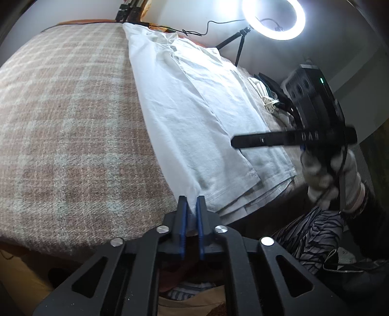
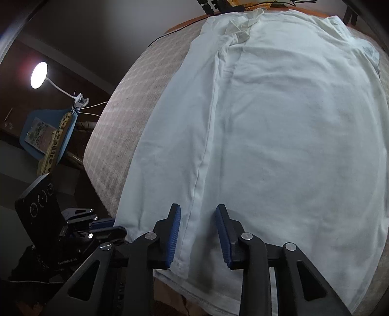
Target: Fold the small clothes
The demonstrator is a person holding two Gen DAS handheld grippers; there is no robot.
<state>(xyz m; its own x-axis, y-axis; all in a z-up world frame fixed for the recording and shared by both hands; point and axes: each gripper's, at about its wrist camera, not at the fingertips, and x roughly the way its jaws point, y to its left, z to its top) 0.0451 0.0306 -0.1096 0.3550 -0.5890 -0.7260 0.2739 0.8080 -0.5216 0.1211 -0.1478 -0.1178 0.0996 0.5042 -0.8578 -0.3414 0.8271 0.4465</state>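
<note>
White shirt (image 2: 279,136) is laid flat on a checked blanket (image 1: 73,126), collar at the far end, hem toward the near edge. One long side is seen folded over the body, w/ the fold seam running lengthwise down the cloth. L gripper (image 1: 192,206) is seen w/ jaws nearly shut, blue pads (image 1: 183,218) pinched on the hem corner of the shirt at the blanket's near edge. R gripper (image 2: 198,218) is held over the hem near the fold seam, jaws part open; cloth is seen below and between the pads, but no pinch is visible, so nothing is gripped as far as can be told. In the left wrist view the R gripper is blurred, held in a gloved hand (image 1: 330,177) beside the shirt's far side. A ring light (image 1: 273,18) is lit beyond the blanket; a desk lamp (image 2: 39,75) is lit off to the side.
</note>
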